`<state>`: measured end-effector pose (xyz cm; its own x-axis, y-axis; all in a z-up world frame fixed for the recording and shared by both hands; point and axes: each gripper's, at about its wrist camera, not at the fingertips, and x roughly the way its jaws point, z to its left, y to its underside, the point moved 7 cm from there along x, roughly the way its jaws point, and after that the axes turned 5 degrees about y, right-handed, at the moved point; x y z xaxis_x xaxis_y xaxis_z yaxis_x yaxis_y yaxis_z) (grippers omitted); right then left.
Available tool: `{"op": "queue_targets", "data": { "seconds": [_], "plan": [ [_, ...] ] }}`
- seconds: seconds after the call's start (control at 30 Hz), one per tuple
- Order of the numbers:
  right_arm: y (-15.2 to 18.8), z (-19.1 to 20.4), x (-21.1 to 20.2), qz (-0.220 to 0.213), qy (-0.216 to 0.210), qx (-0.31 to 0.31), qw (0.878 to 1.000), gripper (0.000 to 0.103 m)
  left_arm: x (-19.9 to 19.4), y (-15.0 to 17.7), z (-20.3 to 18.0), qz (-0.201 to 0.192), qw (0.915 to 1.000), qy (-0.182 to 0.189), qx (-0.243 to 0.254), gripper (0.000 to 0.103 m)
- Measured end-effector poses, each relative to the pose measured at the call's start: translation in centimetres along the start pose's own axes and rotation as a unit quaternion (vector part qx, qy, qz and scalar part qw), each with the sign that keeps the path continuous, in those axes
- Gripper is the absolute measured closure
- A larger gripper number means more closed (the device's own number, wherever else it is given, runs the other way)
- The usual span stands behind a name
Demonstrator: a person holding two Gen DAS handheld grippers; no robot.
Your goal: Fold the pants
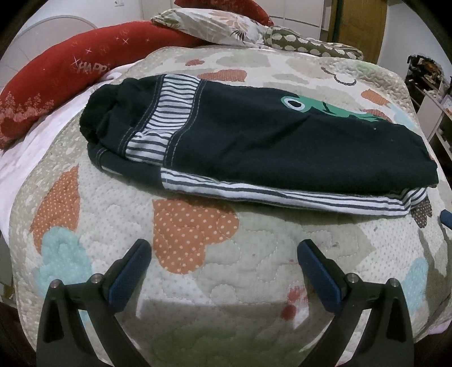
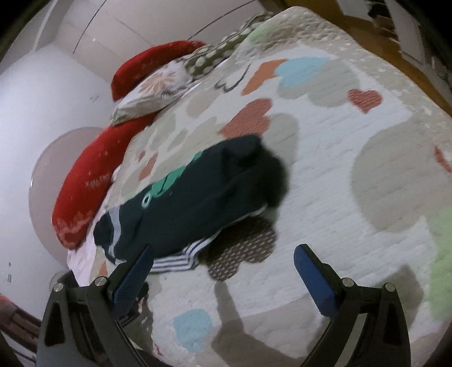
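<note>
A: Where are the pants (image 1: pixel 254 135) now, and why do they lie like that?

B: They lie flat on the bed (image 1: pixel 197 282), on the quilt, already doubled: one dark leg is over the other, and the striped edge shows under it along the near side. I judge one fold is done, so the long bundle waits for the next fold across its length. In your left view the cuffs are to the left and the frog print to the right.

A: And what about my tools?

B: Your left hand-held gripper (image 1: pixel 224 259) has its jaws wide apart and holds nothing; it hovers over bare quilt, near the striped edge but not touching. Your right hand-held gripper (image 2: pixel 223 262) is also spread and empty, just beside the striped corner.

A: Do I have room to move?

B: Yes. The quilt is free on the near side and to the right. On the far left, the red cushion (image 1: pixel 56 82) and the pillow (image 1: pixel 209 25) are close, so fold away from them.
</note>
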<state>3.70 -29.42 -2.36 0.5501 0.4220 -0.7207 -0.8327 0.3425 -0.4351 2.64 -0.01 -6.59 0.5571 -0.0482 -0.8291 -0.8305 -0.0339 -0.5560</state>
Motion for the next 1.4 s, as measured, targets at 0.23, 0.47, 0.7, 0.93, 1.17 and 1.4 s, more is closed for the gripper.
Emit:
{"op": "queue_targets", "data": {
  "seconds": [0.23, 0.47, 0.7, 0.93, 1.17, 1.4],
  "plan": [
    [0.3, 2.0, 2.4, 0.009, 0.056, -0.069, 0.996, 0.034, -0.1, 0.0, 0.1, -0.003, 1.0, 0.003, -0.001, 0.0],
    [-1.4, -0.1, 2.5, -0.023, 0.152, -0.073, 0.985, 0.064, 0.0, -0.2, 0.1, -0.003, 1.0, 0.006, 0.0, 0.0],
    [-3.0, -4.5, -1.4, -0.06, 0.198, -0.009, 0.978, 0.064, 0.0, -0.1, -0.1, -0.01, 0.9999, 0.005, -0.001, 0.0],
    [-2.9, -3.1, -0.8, -0.027, 0.033, 0.049, 0.998, 0.033, 0.0, 0.1, -0.1, -0.014, 0.9999, 0.007, -0.001, 0.0],
    [-4.4, -1.0, 4.5, 0.0, -0.01, 0.067, 0.998, 0.03, 0.0, 0.1, 0.0, -0.013, 0.9999, 0.006, -0.001, 0.0],
    [-5.4, 0.3, 6.5, 0.036, -0.061, 0.088, 0.994, 0.084, -0.6, -0.5, 0.4, 0.012, 0.9995, 0.024, -0.014, 0.0]
  ]
}}
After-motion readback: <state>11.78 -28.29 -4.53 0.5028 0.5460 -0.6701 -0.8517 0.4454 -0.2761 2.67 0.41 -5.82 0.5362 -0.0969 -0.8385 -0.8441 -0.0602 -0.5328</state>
